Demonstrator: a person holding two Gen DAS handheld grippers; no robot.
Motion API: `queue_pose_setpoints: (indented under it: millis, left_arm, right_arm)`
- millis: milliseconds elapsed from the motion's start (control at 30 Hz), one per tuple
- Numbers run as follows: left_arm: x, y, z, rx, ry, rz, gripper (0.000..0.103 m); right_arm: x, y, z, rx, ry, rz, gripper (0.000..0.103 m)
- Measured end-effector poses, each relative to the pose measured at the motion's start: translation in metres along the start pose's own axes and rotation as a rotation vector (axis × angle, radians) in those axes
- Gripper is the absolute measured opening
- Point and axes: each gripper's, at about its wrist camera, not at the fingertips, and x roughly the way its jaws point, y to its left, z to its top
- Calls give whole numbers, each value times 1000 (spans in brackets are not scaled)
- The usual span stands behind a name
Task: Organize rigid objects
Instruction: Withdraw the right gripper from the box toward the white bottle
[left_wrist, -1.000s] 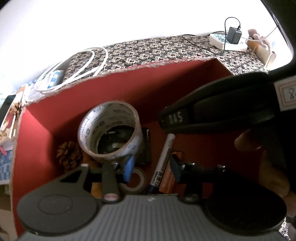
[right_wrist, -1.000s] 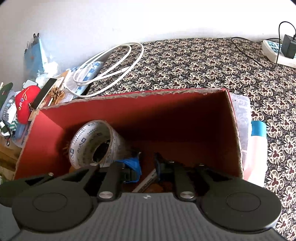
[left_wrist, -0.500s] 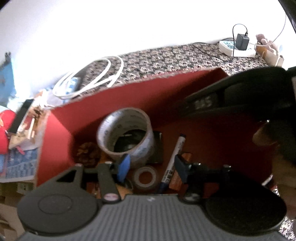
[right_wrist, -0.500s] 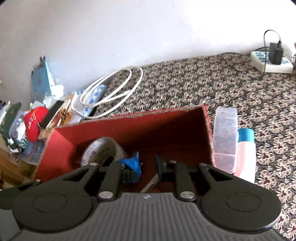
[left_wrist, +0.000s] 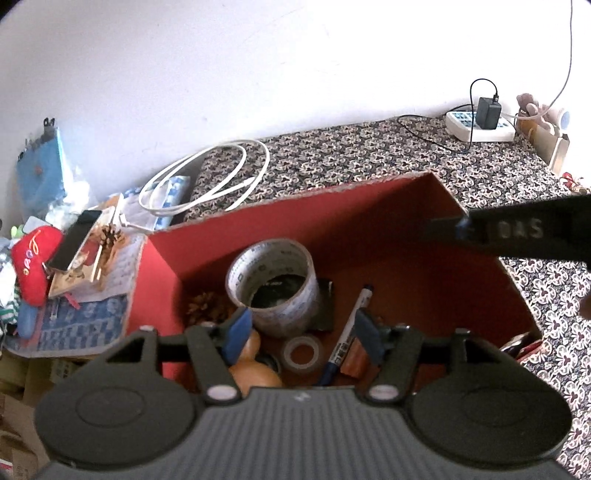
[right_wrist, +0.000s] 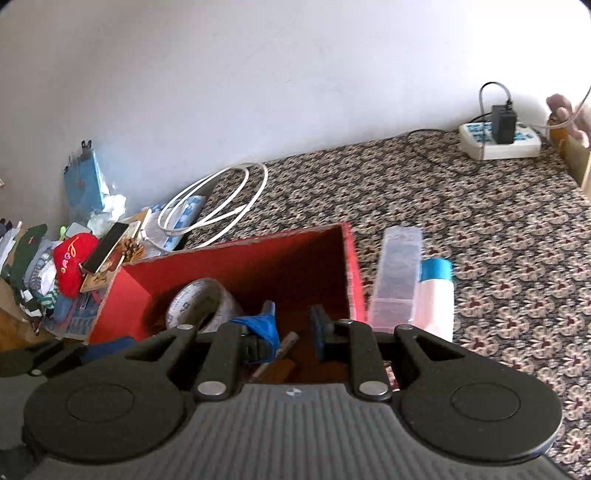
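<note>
Left gripper (left_wrist: 301, 334) hangs over the open red cardboard box (left_wrist: 258, 225), jaws just been opening, now spread wide, nothing between them. Inside the box: large printed roll of packing tape (left_wrist: 273, 286) upright, small clear tape roll (left_wrist: 302, 354) flat just in front, dark-capped marker pen (left_wrist: 349, 334) beside it, brown pine cone (left_wrist: 205, 308) at the left wall. Right gripper (right_wrist: 293, 332) sits over the box's right end, a narrow gap between its blue pads, gripping nothing. Clear plastic case (right_wrist: 397, 273) and blue-capped white bottle (right_wrist: 436, 295) lie touching on the patterned cloth (right_wrist: 480, 206) outside the box's right wall.
</note>
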Motion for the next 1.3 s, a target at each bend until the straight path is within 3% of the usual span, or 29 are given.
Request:
queue_pose_setpoints:
  millis: [367, 1000, 1300]
  left_arm:
    - [-20, -30, 7, -5, -26, 35, 70]
    - [-40, -148, 19, 3, -38, 43, 75]
    - [-23, -200, 18, 12, 27, 40, 76]
  right_arm:
    - [-22, -48, 4, 14, -2, 35, 3]
    - [-43, -160, -1, 23, 77, 86, 4]
    - [-42, -206, -9, 63, 106, 110, 4]
